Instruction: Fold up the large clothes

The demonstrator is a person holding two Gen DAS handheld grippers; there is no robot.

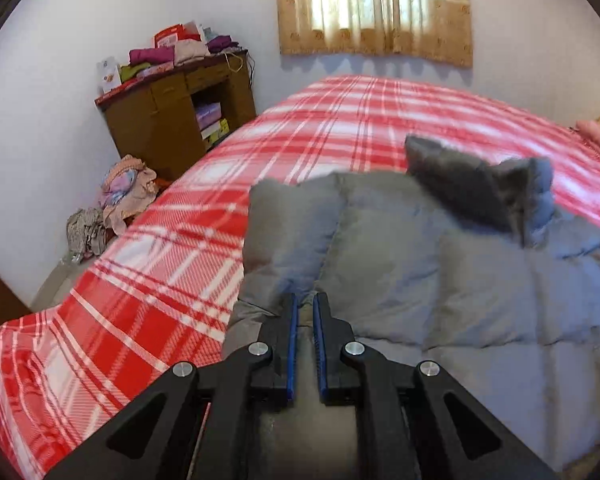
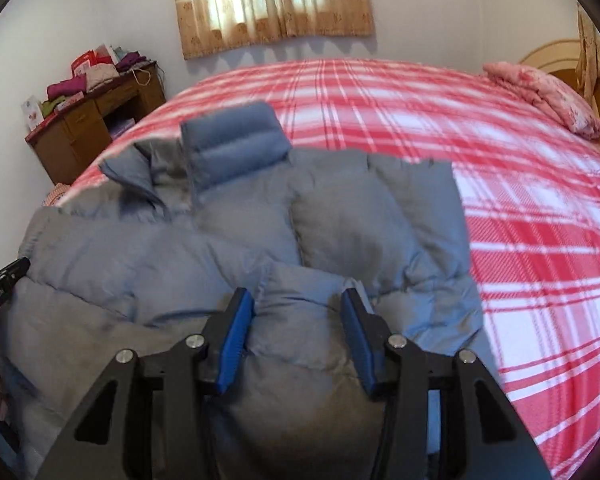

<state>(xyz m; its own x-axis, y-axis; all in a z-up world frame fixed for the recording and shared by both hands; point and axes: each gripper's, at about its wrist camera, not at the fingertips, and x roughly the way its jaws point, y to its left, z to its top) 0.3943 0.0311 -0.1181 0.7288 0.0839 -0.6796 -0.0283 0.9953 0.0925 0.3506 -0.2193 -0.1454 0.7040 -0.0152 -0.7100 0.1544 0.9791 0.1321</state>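
Grey puffer jacket [image 2: 236, 240], spread on plaid bed [image 2: 520, 240], mid-fold: left gripper [image 1: 304, 312] clenched on its edge at 9 o'clock, right gripper [image 2: 296, 320] released, jaws straddling a puffed panel; next, likely, regrip and carry across.

The left gripper [image 1: 304, 304], black with blue-padded fingers [image 1: 291, 344], has its jaws drawn nearly together over a puffy grey-blue quilted jacket [image 1: 440, 280]; whether a fold of fabric is pinched between them cannot be told. The jacket lies on a bed under a red-and-white plaid blanket [image 1: 148, 280], its collar [image 1: 472, 188] standing up at the far end. Beyond the bed, a brown wooden desk [image 1: 160, 120] against the white wall carries stacked folded clothes [image 1: 172, 54]. A heap of loose garments [image 1: 120, 196] sits on the floor beside it. A beige curtain [image 1: 374, 8] covers the bright window.
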